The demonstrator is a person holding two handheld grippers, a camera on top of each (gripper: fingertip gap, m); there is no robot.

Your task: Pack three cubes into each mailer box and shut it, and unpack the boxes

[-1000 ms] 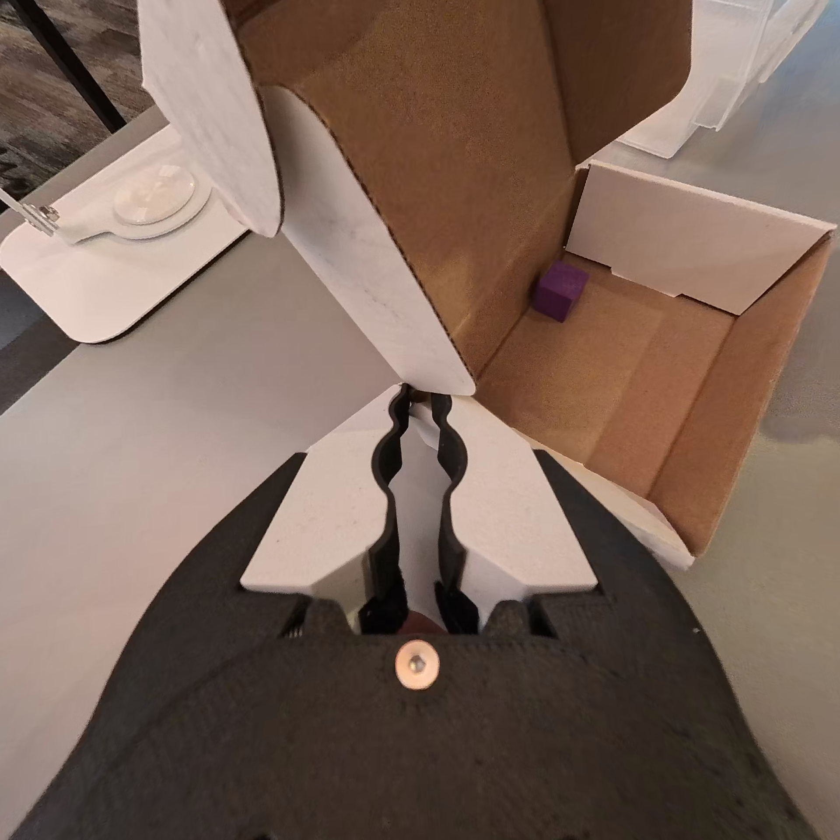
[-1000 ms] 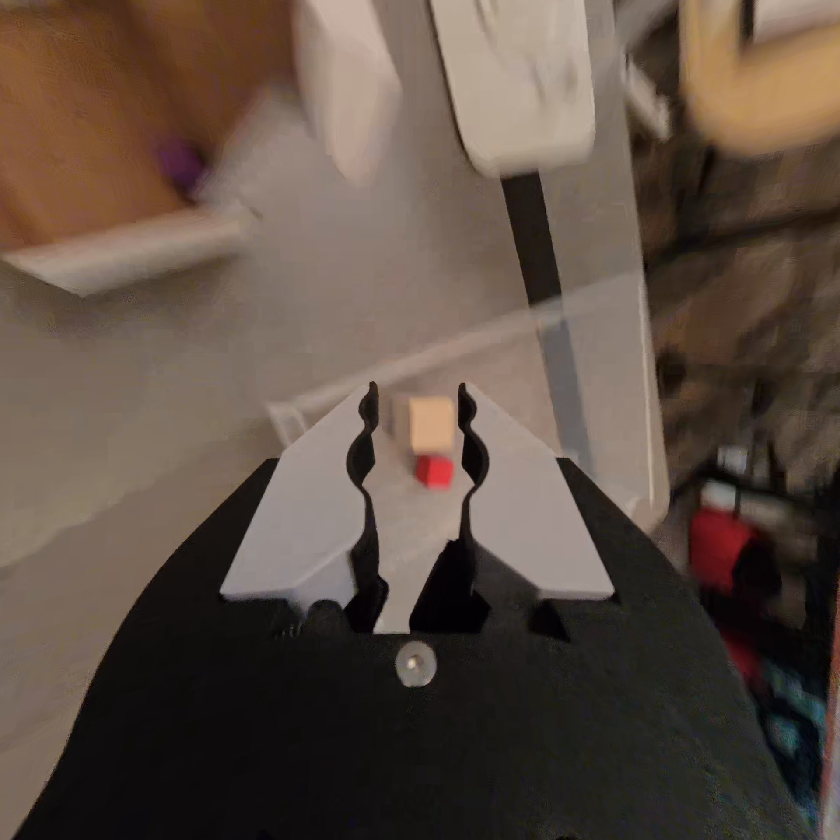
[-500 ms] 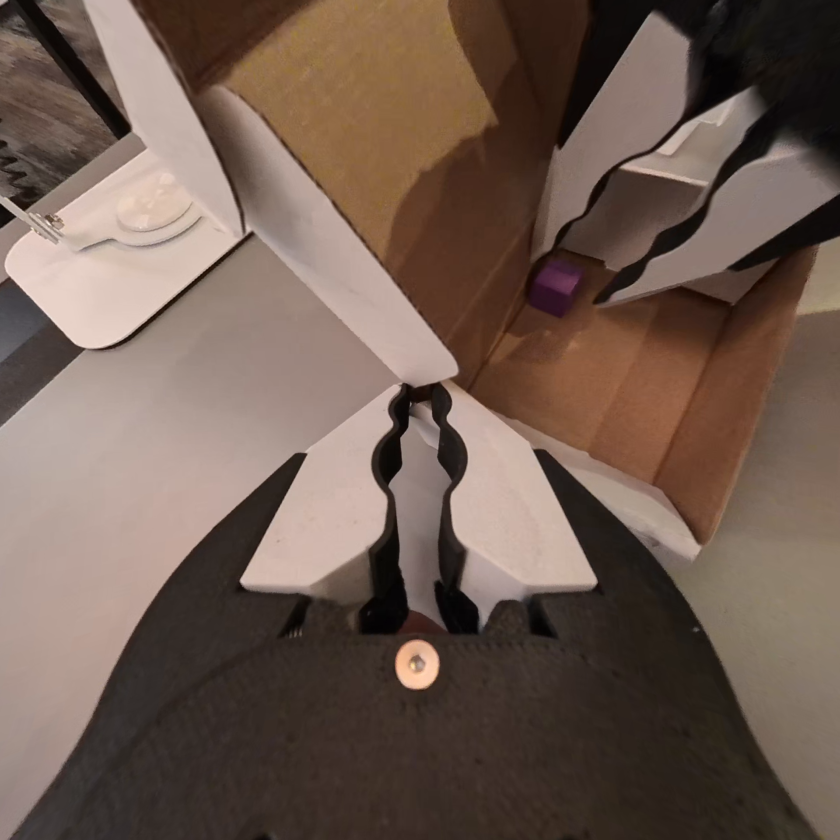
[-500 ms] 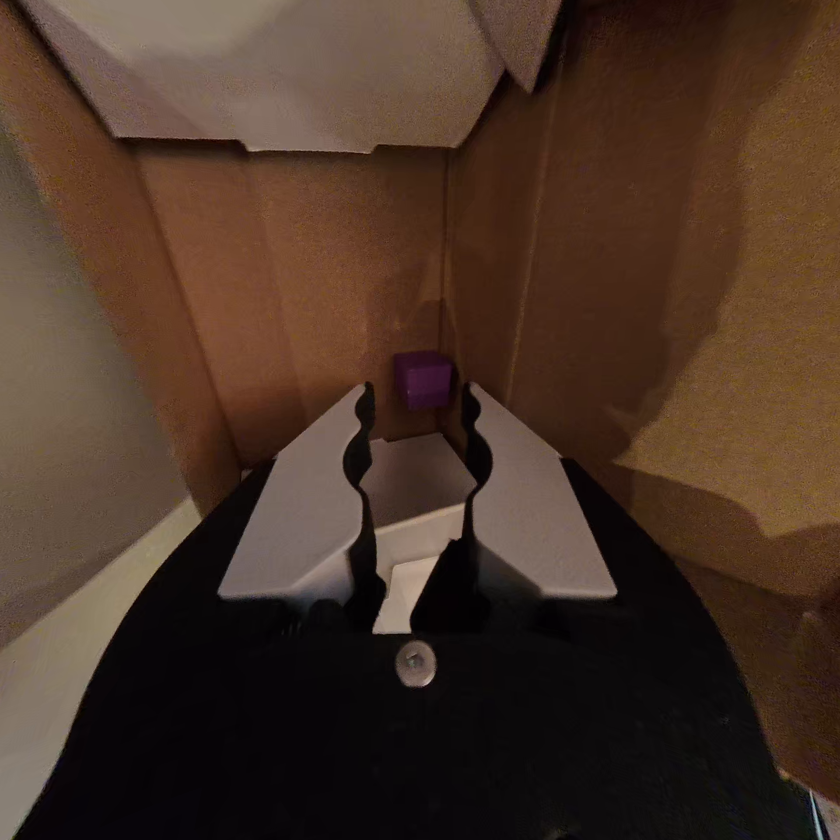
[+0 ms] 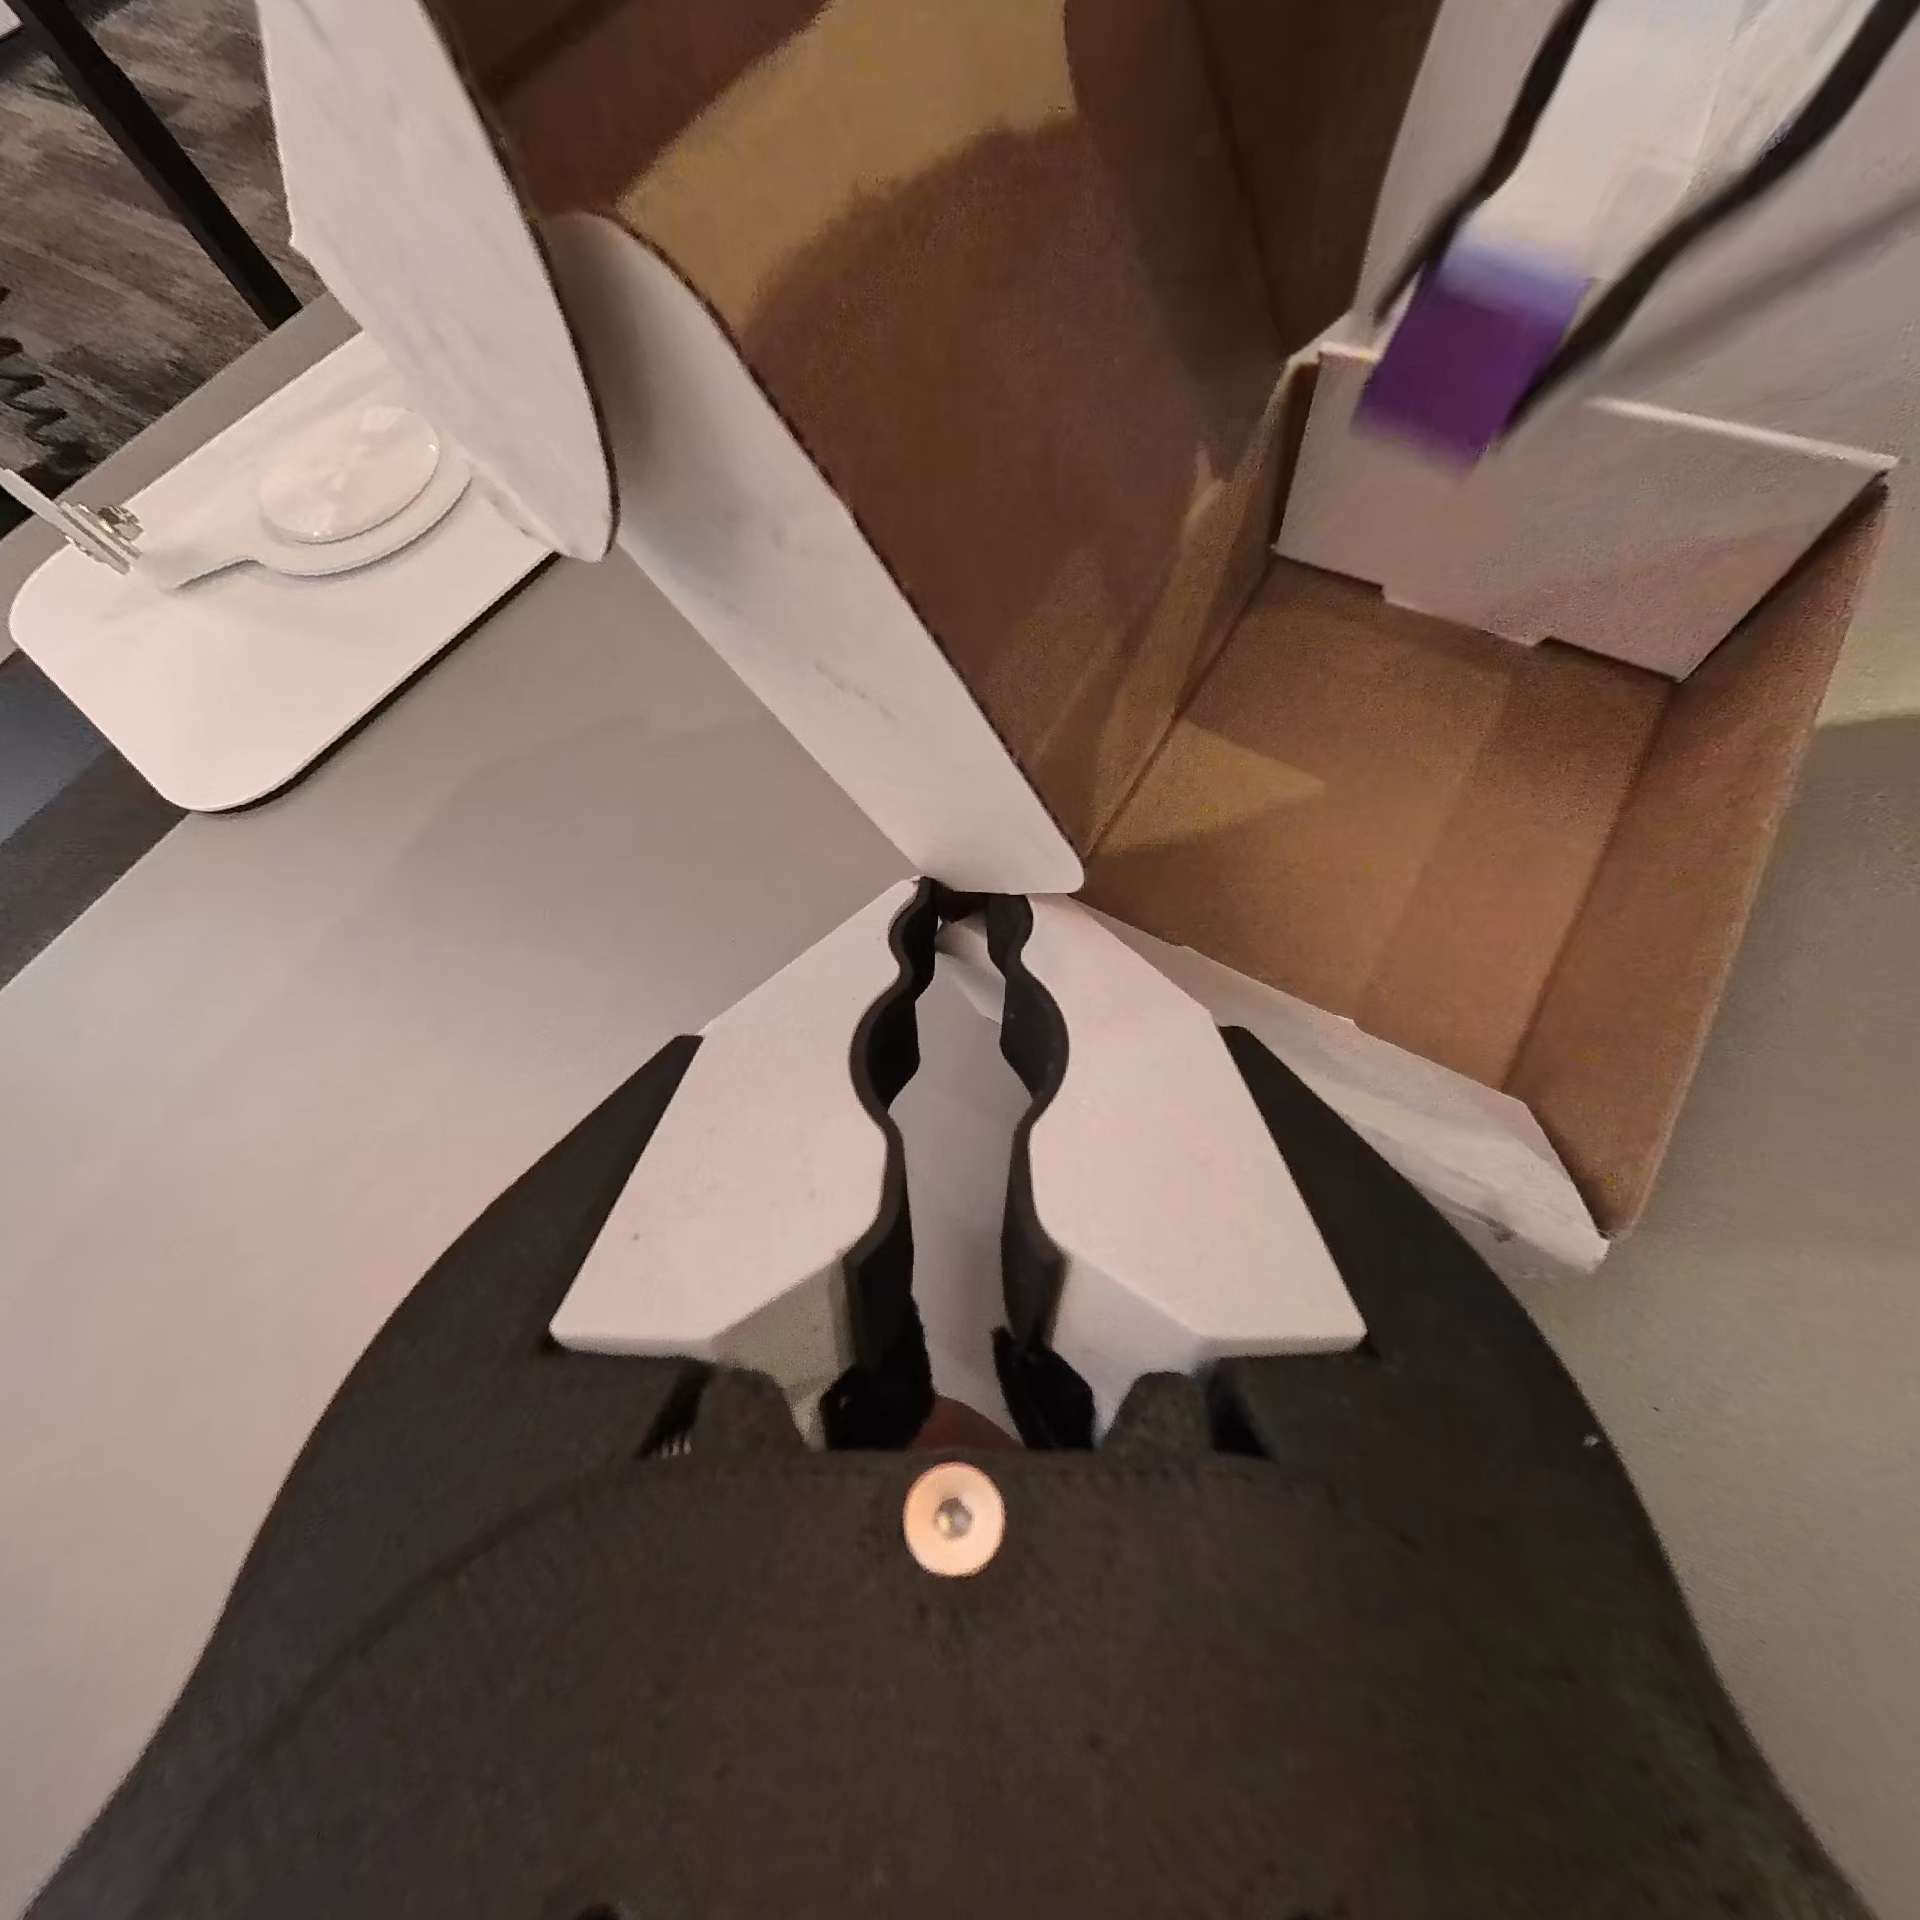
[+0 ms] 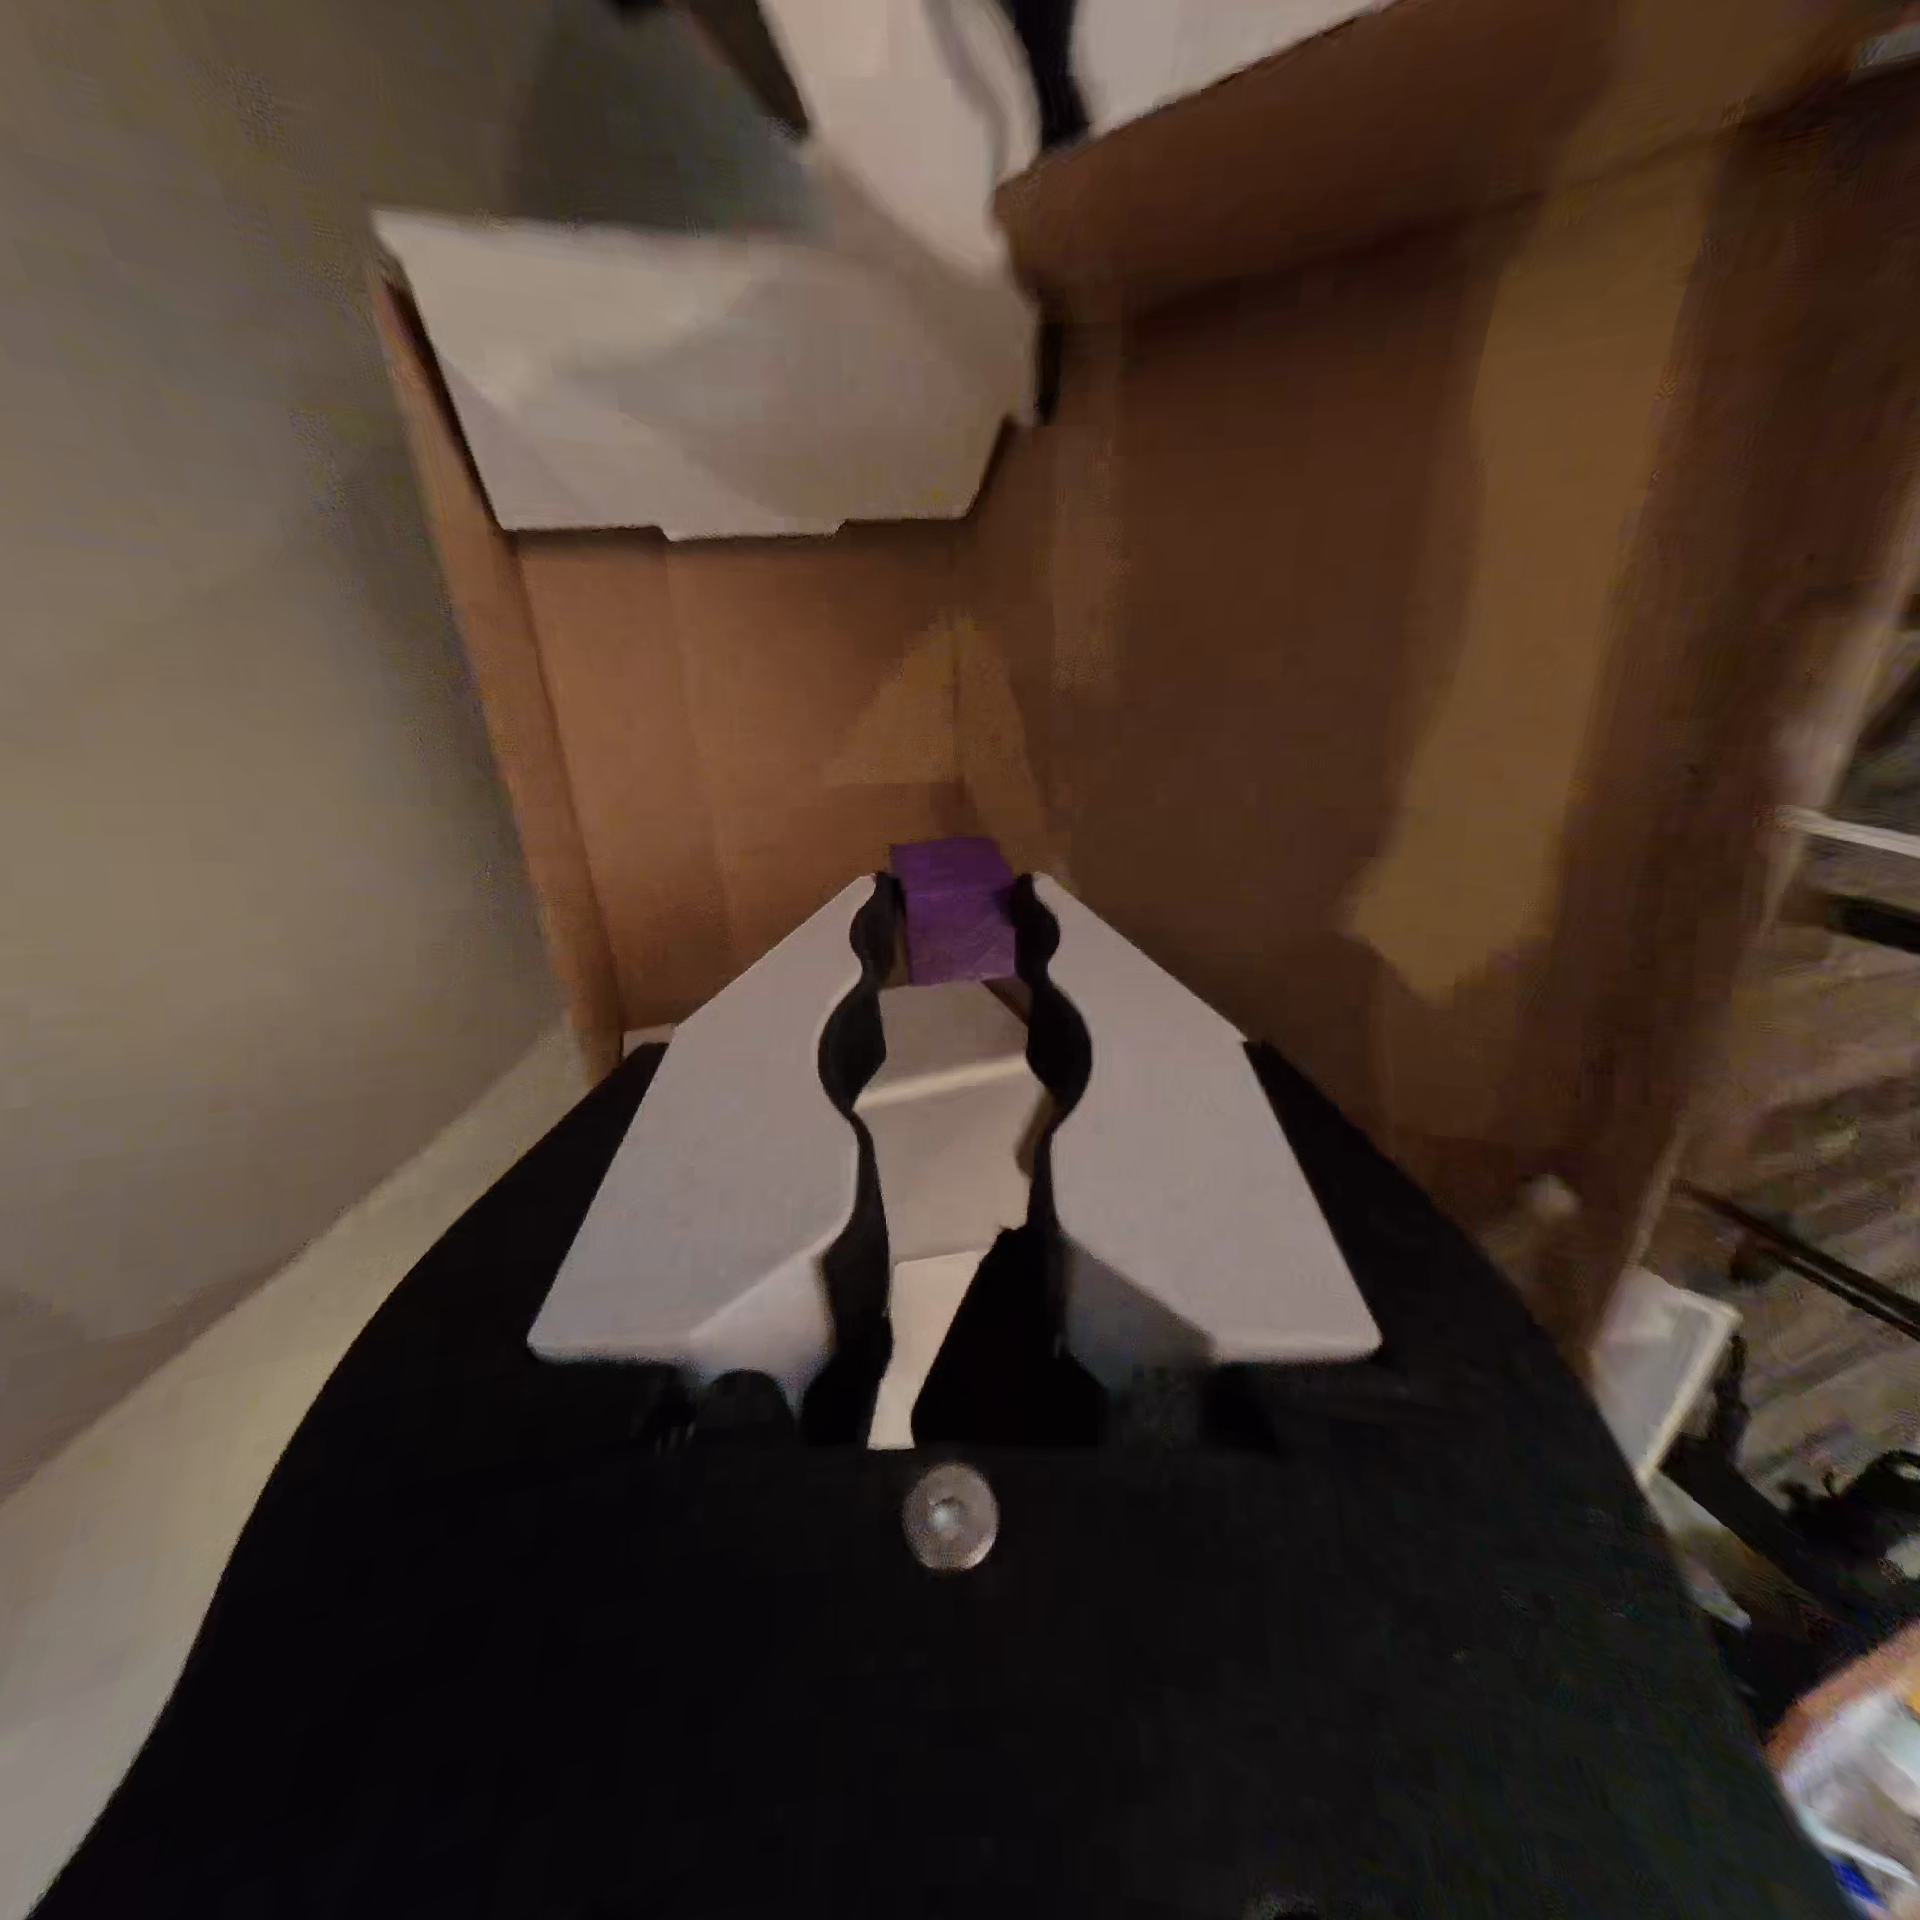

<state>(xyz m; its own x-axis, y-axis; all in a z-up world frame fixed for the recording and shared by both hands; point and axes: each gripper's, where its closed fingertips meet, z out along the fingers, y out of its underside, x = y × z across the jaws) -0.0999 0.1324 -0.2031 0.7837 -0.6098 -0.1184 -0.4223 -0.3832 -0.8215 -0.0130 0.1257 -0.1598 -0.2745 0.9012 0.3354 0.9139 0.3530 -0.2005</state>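
One purple cube point(image 6: 954, 914) sits pinched between the tips of the right claw point(image 6: 954, 891), whose jaws are closed in against its two sides; in the left wrist view the same cube point(image 5: 1455, 358) shows blurred in the upper right of the frame, held up above the mailer box point(image 5: 1351, 831) and clear of its brown floor. That box lies open on the grey table point(image 5: 364, 935), its kraft inside bare in both views, with a white folded panel along its far wall. Its lid point(image 5: 935, 364) stands tilted up in the upper middle of the left wrist frame, brown inside and white outside, with a rounded white side flap point(image 5: 831, 644) hanging down toward the centre. Just below that flap, the left claw point(image 5: 961, 920) has its jaws drawn nearly together at the tips on a white edge of the box; exactly which part it grips I cannot tell. Over in the upper left of the left wrist frame, a flat white stand base point(image 5: 239, 644) rests on the table, well apart from the box. Along the right edge of the right wrist frame the surroundings are too smeared to make out.
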